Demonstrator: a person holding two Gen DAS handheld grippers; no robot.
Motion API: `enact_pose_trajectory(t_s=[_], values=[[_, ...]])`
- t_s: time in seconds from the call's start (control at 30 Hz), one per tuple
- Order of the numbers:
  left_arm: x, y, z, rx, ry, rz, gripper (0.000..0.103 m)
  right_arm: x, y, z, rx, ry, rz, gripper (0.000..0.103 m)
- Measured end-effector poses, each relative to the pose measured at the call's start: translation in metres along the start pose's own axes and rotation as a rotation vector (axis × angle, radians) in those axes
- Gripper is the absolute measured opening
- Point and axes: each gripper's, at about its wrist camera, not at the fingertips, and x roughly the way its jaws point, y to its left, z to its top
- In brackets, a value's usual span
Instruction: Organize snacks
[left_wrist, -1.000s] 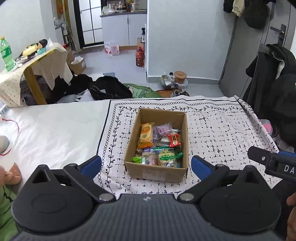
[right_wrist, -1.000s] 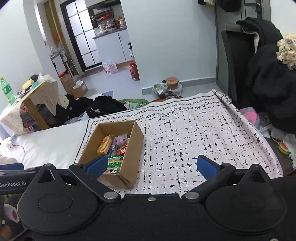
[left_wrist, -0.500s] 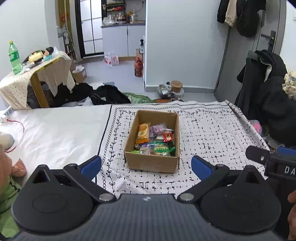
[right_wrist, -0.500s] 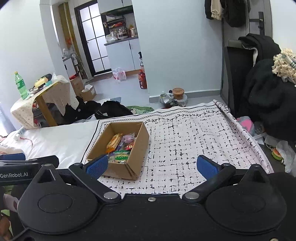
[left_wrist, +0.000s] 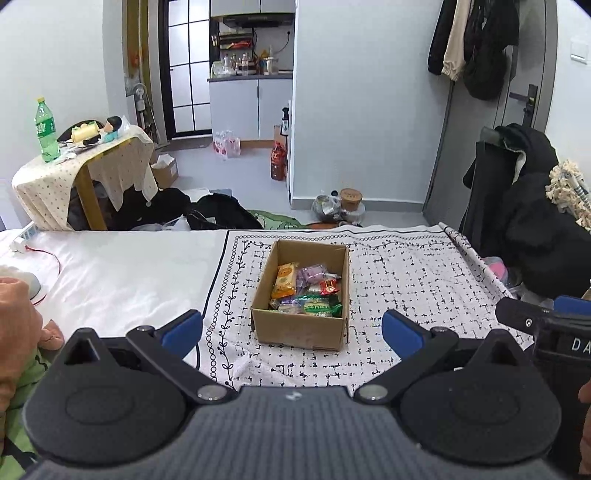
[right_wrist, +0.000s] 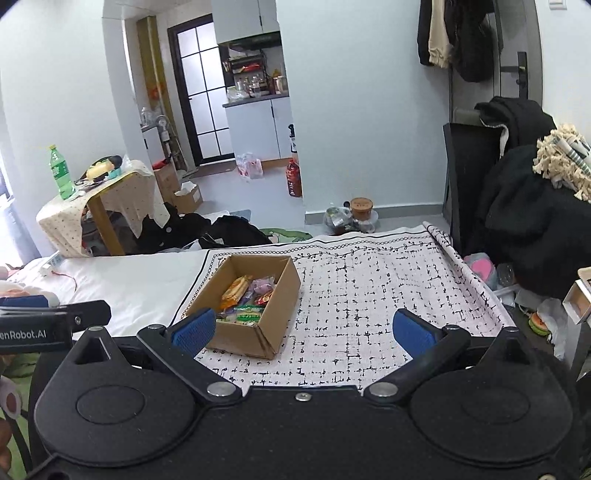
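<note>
Cardboard box (left_wrist: 301, 334) on the patterned cloth (left_wrist: 406, 273) is filled with snack packets (left_wrist: 304, 286) — labels unreadable; both grippers' (left_wrist: 291, 330) (right_wrist: 301, 328) fingers are spread apart, empty.

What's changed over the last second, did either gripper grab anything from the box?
No grab. Both the left gripper and right gripper pulled back and rose away from the cardboard box, which now looks smaller and farther off. Both remain open and empty. The snacks and box stayed put on the patterned cloth.

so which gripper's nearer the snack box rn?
Left. The left gripper faces the cardboard box head-on, box centred between its open fingers. The right gripper sits off to the box's right.
</note>
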Motion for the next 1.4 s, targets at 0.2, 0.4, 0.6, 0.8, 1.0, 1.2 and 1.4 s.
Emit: enact_pose_trajectory(t_s=[0.2, 0.4, 0.6, 0.8, 1.0, 1.2, 1.4], values=[[-0.016, -0.001, -0.005, -0.006, -0.025, -0.006, 0.103, -0.011, -0.001, 0.000, -0.003, -0.017, 0.004, 0.103], [-0.029, 0.001, -0.007, -0.009, -0.049, -0.014, 0.103, -0.019, 0.001, 0.001, -0.012, -0.035, 0.025, 0.103], [-0.037, 0.004, -0.011, -0.003, -0.067, -0.018, 0.103, -0.019, 0.001, 0.000, -0.006, -0.032, 0.031, 0.103], [-0.036, 0.007, -0.013, -0.018, -0.067, -0.021, 0.103, -0.018, 0.002, 0.000, -0.004, -0.025, 0.040, 0.103], [-0.035, 0.009, -0.012, -0.019, -0.064, -0.023, 0.103, -0.016, 0.002, -0.003, -0.006, -0.015, 0.031, 0.103], [-0.031, 0.011, -0.015, -0.025, -0.053, -0.025, 0.103, -0.016, 0.003, -0.003, -0.005, -0.007, 0.021, 0.103], [-0.030, 0.011, -0.014, -0.024, -0.049, -0.027, 0.103, -0.016, 0.004, -0.003, -0.006, -0.004, 0.019, 0.103]])
